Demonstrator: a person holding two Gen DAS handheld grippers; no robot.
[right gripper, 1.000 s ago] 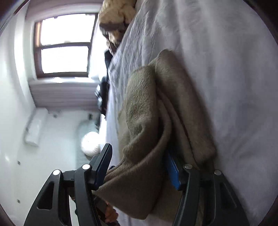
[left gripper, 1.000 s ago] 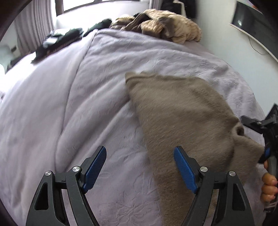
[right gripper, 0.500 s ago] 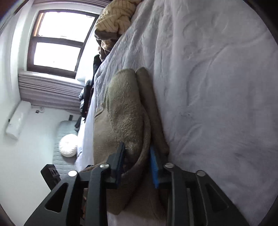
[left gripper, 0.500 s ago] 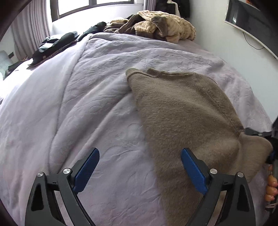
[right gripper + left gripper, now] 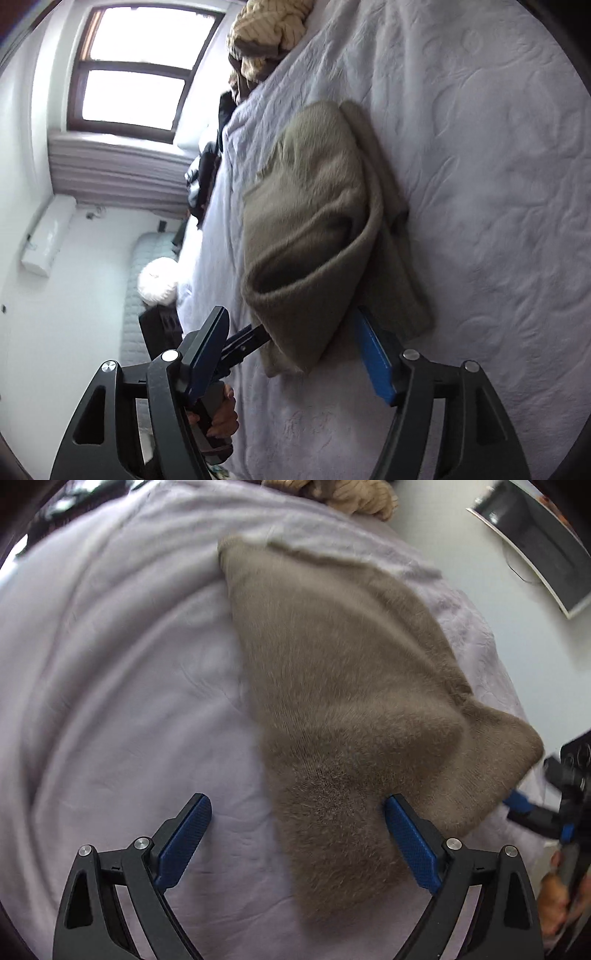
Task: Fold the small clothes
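Observation:
A fuzzy taupe garment (image 5: 343,686) lies folded over on the lavender bedspread (image 5: 110,686). My left gripper (image 5: 297,840) is open, low over the bed, its jaws straddling the garment's near edge. In the right wrist view the garment (image 5: 314,221) is a doubled-over bundle, and my right gripper (image 5: 295,354) is open with the garment's near end between its blue pads (image 5: 373,354), not pinched. The right gripper's tips also show at the right edge of the left wrist view (image 5: 524,808).
A heap of beige and brown knitwear (image 5: 266,33) sits at the far end of the bed. Dark clothes (image 5: 207,170) lie along the bed's far side. A window (image 5: 136,70) and a white wall unit (image 5: 48,236) are beyond. A dark screen (image 5: 535,535) hangs on the wall.
The right gripper, shut on the garment half a second ago, has opened and let it go. The left gripper has moved forward and lower over the garment's near edge.

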